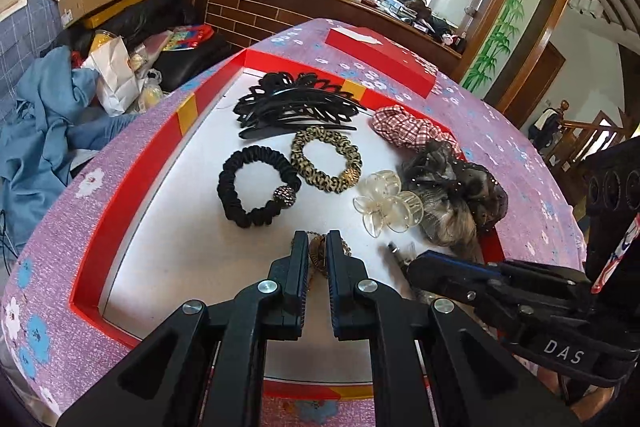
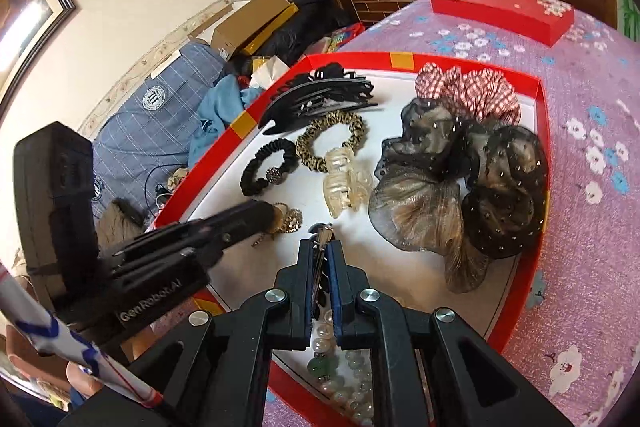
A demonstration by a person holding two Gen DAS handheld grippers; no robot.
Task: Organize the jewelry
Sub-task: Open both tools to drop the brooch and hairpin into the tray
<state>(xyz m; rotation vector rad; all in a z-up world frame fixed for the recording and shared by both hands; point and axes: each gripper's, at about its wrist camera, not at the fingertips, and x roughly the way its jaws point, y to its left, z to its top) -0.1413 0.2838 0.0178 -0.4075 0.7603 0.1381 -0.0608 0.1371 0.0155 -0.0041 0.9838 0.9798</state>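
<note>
gold brooch (image 1: 318, 254) clamped in left tongs (image 1: 318, 247).

tray (image 1: 132, 183): red rim, white floor, open | black comb clips (image 1: 296, 103): piled at far end | black scrunchie (image 1: 256, 187) with bead, flat, beside leopard scrunchie (image 1: 326, 161) | clear claw clip (image 1: 388, 203): centre | plaid scrunchie (image 2: 468, 89) and sheer dark scrunchies (image 2: 460, 187): right side | bead bracelets (image 2: 340, 371): near edge | gold brooch (image 2: 290, 221): near-left
</note>
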